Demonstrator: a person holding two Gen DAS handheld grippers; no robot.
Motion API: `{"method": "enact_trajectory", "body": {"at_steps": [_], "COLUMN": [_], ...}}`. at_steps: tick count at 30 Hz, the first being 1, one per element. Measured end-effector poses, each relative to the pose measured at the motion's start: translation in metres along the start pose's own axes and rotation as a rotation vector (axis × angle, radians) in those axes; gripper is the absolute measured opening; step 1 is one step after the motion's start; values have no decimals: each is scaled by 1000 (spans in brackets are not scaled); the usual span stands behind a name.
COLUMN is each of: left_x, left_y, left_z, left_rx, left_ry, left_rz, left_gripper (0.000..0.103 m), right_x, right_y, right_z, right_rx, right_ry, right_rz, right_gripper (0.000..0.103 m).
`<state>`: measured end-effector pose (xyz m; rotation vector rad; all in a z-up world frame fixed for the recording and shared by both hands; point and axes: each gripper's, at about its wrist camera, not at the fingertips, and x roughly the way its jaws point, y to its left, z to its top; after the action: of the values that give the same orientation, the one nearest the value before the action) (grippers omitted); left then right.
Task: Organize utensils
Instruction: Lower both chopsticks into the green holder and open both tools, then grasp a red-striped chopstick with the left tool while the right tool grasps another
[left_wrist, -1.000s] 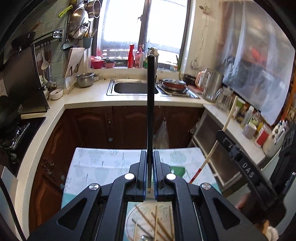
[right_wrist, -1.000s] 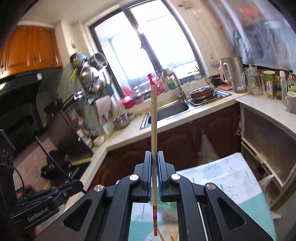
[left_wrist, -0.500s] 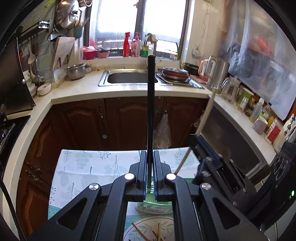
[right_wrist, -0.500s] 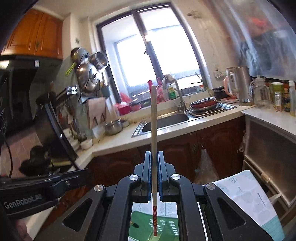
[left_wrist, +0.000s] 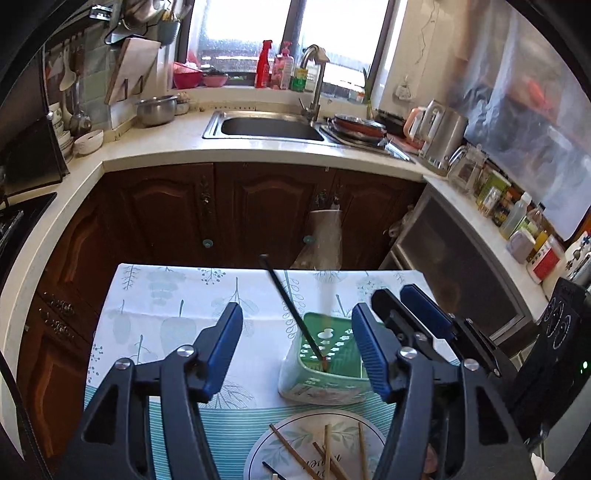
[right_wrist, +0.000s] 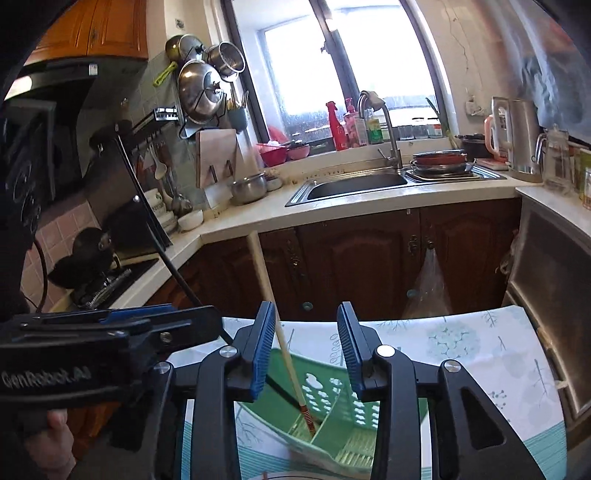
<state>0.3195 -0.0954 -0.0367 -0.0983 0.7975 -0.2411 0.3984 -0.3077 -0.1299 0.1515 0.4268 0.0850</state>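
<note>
Left wrist view: left gripper (left_wrist: 295, 345) above a small table (left_wrist: 166, 302) with a leaf-print cloth, kitchen counter and sink (left_wrist: 271, 127) beyond.
Left gripper jaws: opening, blue pads wide apart; the black chopstick (left_wrist: 291, 314) stands between them, touching neither pad.
Black chopstick: tilted, top leaning far and left, lower tip down inside the green holder (left_wrist: 325, 363).
Green holder: perforated plastic utensil caddy on the cloth, right of the table's middle, just beyond the plate (left_wrist: 280, 439).
Plate: at the near edge, with several wooden chopsticks (left_wrist: 327, 456) lying loose and crossed on it.
Right gripper, seen from the left: just right of the left one, its blue pads (left_wrist: 421, 310) above the holder's right side.
Right wrist view: right gripper (right_wrist: 306, 354) over the same holder (right_wrist: 332, 410).
Right gripper jaws: opening; the light wooden chopstick (right_wrist: 273, 310) leans against the left pad, clear of the right one.
Light wooden chopstick: slanted, top to the left, red-banded tip inside the holder.
Left gripper, seen from the right: at the left edge (right_wrist: 110, 332), a hand (right_wrist: 51, 439) below it.
</note>
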Motion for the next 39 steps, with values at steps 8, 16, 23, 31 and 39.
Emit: {"method": "enact_trajectory", "body": {"at_steps": [8,16,23,31,39], "left_x": [-51,-99,-130,-149,-150], "left_y": [8,1,-7,-9,9], "left_z": [-31,-87,-131,-170,-212], "left_rx": [27,78,86,80,-1], "left_ry": [18,70,83,86,115], "left_rz": [11,35,12,21,-12], "left_gripper": [64,65,67,72,72], "right_x": [-40,-105,-190,-293,-340], "right_y": [3,19,36,52,59], "right_z": [-14,-27,-35,-66,-109], "right_rx": [8,7,38,41,58], "right_ry": [61,141,168,189,224], "right_rz": [5,22,28,11,8], "right_gripper": [36,36,36,36,36]}}
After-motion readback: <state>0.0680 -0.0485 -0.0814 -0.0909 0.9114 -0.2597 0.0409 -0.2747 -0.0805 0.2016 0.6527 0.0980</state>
